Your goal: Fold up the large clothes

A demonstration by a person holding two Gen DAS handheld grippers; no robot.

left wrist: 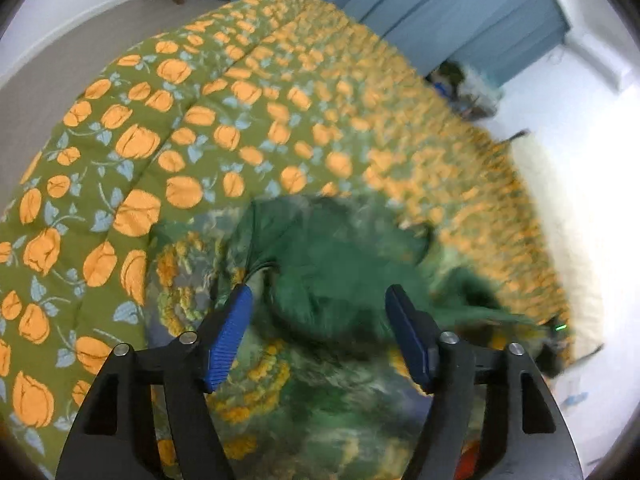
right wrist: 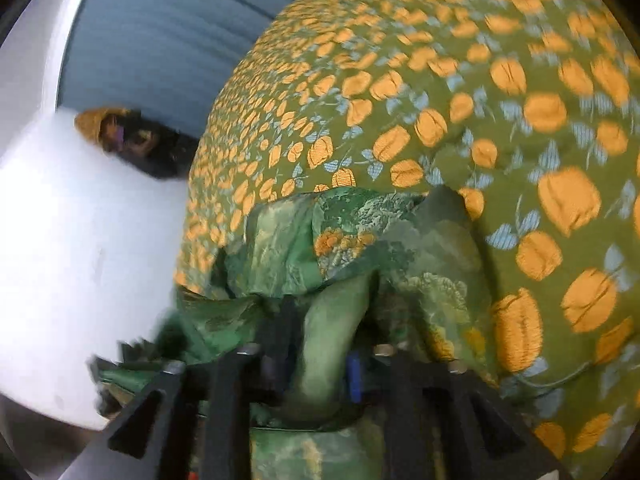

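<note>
Right now my right gripper (right wrist: 316,364) has its jaws pinched on a thick roll of the green patterned garment (right wrist: 360,248), while my left gripper (left wrist: 320,320) hangs with its blue pads (left wrist: 230,336) spread wide, holding nothing, just above the bunched dark-green part of the same garment (left wrist: 332,264). The garment lies crumpled on the near edge of the bed, and both views are smeared by motion, so I cannot judge how much cloth sits between the right jaws. My worry is that the right grip has caught several layers at once; pulling from there would likely drag a wad instead of a clean edge and leave the fold crooked. The slick-looking fabric could also slip out under tension. With my left jaws so wide, closing blindly into that heap might grab the quilt too. Under it all lies an olive quilt with orange flowers (left wrist: 168,128), soft and quilted, covering the whole bed. Beyond it hang blue curtains (left wrist: 460,12), with pale floor (left wrist: 48,80) alongside and a dark cluttered heap (right wrist: 132,136) by the wall.
</note>
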